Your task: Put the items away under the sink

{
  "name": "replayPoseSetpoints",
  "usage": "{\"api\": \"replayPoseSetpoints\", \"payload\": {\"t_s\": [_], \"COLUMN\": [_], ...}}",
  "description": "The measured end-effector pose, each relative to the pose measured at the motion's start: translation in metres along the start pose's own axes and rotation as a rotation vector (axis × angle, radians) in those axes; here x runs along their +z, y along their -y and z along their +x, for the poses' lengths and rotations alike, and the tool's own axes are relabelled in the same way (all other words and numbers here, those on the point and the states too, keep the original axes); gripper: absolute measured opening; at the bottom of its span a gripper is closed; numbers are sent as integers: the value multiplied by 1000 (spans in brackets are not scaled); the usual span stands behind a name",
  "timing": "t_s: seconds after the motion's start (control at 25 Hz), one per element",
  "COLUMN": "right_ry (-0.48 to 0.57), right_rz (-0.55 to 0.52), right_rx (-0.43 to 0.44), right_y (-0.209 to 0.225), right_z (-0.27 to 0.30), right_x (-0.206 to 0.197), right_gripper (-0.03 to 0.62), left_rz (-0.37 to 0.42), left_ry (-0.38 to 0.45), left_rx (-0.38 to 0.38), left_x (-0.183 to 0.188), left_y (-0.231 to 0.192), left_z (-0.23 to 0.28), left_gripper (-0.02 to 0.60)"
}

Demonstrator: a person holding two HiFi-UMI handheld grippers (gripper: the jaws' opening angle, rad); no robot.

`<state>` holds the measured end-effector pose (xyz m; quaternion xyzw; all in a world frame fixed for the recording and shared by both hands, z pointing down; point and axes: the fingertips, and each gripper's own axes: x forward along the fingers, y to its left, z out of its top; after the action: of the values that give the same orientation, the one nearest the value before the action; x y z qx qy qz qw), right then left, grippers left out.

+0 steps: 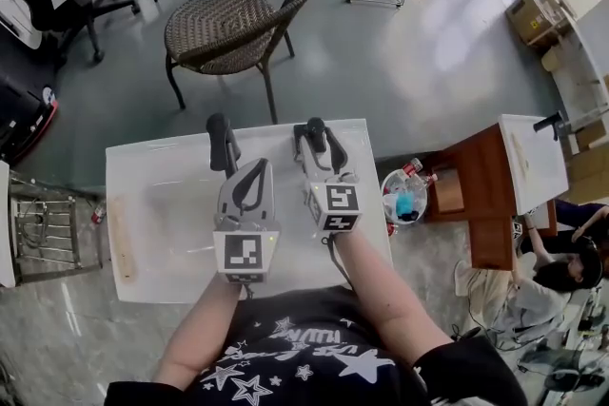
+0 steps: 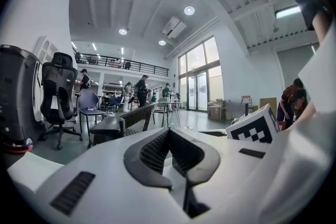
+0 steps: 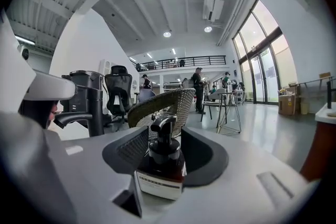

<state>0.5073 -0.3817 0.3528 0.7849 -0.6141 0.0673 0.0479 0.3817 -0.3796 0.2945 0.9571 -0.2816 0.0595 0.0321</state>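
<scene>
grey polished floor (image 1: pixel 409 52) all round, and a white sink unit (image 1: pixel 143 242) standing in the open with a black faucet (image 1: pixel 222 145) at its far edge and a wicker chair (image 1: pixel 243 9) just beyond.

right gripper (image 1: pixel 315 130): closed on the pump bottle (image 3: pixel 160 165), a pad lying against each side of the bottle's shoulder. the bottle stands upright near the far edge of the white top, beside the faucet. whether its base rests on the top cannot be told.

left gripper (image 2: pixel 169 132): jaw tips together, nothing between them, held over the top just beside the right one.

step in hand, as judged: securing the bottle for the carry down below the sink. no cupboard or shelf underneath shows in any view.

to do it well: keep the grip on the body, under the collar — not on the pump head, which would likely give or turn. hold it upright, lift straight off the top, and keep clear of the faucet spout.

materials: bottle body dark brown, glossy and rounded, probably slick; black pump with a short nozzle; pale paper label low on the front. pads dark, finely ribbed. gripper shells smooth matt white — chair seat coarse woven cane on a thin dark frame.
</scene>
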Motion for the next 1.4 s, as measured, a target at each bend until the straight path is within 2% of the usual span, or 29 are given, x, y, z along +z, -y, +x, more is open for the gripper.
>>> {"api": "replayPoseSetpoints", "payload": {"t_s": [0.16, 0.44, 0.56, 0.76, 0.96, 1.08, 1.4], "right_ry": [8, 4, 0, -27, -27, 1, 55], "right_rz": [-51, -32, -25, 4, 54, 41, 19], "right_rx": [-9, -19, -28, 7, 18, 30, 92], "right_y": [-1, -3, 2, 2, 8, 14, 31], "right_z": [10, 23, 22, 15, -6, -25, -91], "right_x": [2, 2, 1, 3, 7, 16, 36], "right_gripper": [147, 106, 103, 99, 98, 98, 98], "left_rz": [-13, -23, -32, -37, -45, -46, -42], "left_ry": [4, 3, -10, -19, -14, -11, -13], "left_rx": [-9, -3, 0, 6, 35, 62, 92], "left_x": [2, -3, -4, -6, -5, -8, -11], "left_y": [1, -3, -4, -1, -3, -1, 38], "left_z": [2, -1, -1, -8, -18, -27, -50], "left_gripper": [9, 9, 9, 9, 9, 9, 9]}}
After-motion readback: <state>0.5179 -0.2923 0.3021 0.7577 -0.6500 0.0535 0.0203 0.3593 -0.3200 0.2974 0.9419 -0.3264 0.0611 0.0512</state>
